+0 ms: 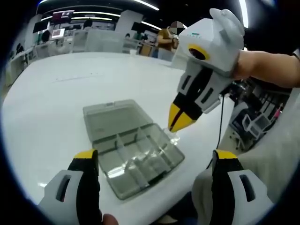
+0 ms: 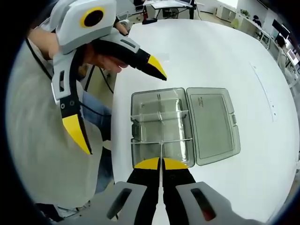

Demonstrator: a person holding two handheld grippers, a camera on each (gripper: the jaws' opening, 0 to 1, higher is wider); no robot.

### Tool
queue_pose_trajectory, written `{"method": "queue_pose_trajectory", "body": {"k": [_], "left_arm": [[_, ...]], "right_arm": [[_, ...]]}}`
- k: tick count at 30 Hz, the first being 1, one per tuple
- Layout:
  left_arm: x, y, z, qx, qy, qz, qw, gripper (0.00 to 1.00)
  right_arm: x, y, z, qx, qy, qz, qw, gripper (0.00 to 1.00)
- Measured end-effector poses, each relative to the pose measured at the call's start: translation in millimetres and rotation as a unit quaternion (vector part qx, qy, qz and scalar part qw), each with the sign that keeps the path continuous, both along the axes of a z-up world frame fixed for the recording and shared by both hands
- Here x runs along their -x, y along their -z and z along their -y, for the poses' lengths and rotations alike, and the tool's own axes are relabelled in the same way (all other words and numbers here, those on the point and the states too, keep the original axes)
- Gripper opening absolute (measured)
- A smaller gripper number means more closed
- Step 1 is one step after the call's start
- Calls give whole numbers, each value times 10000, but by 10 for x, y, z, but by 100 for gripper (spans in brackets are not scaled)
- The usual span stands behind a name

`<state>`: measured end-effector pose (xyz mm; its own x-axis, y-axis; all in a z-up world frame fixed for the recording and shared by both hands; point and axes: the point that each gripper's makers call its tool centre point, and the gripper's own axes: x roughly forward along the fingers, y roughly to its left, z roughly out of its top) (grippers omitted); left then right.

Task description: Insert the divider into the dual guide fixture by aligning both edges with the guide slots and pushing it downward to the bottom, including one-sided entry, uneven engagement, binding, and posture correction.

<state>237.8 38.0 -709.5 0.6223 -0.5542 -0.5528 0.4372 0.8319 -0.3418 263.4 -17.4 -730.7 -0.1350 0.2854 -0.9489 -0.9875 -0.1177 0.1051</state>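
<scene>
The room is bright and evenly lit from long ceiling strip lights (image 1: 93, 13), which show as white streaks in the left gripper view. The white table (image 1: 51, 108) reflects that light so strongly it nearly washes out, and shadows on it are faint and soft. Pale glare lies on the clear plastic box (image 2: 183, 124), blurring its inner walls. Both views bend hard toward the edges, curving straight lines. The background desks look soft and smeared, and the whole picture is slightly grainy.

Open compartment box (image 2: 161, 126) on the table (image 2: 225, 51) near its edge, lid (image 2: 213, 124) flat alongside.
</scene>
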Motion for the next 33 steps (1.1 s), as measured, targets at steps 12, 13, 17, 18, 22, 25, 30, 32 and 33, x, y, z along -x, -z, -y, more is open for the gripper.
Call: {"method": "queue_pose_trajectory", "body": {"k": [12,13,17,18,22,25,30,32,33], "left_arm": [[-7,4,-5,-6,0,-3,10000,99],[-7,4,-6,-8,1,-3,10000,99],[-4,0,-1,-8,5,-1,10000,99],[-4,0,0,-6,3,0,10000,99],[-1,3,8,-1,-1,-3,10000,99],[1,4,9,-5,-1,-2,10000,99],[6,-1,5,-2,-5,1,10000,99],[11,-3,2,-4,-8,-3,10000,99],[14,-5,2,-6,-9,-1,10000,99]], "right_arm": [[-4,8,4,33,-136,53,9999,0],[6,6,2,55,-206,81,9997,0],[17,2,-6,128,-512,272,9982,0],[26,3,-10,135,-520,280,9982,0],[33,4,-10,206,-692,382,9967,0],[32,-2,-11,238,-725,401,9963,0],[37,0,-10,300,-756,421,9958,0],[36,21,15,388,-798,477,9949,0],[31,18,9,368,-799,497,9949,0]]}}
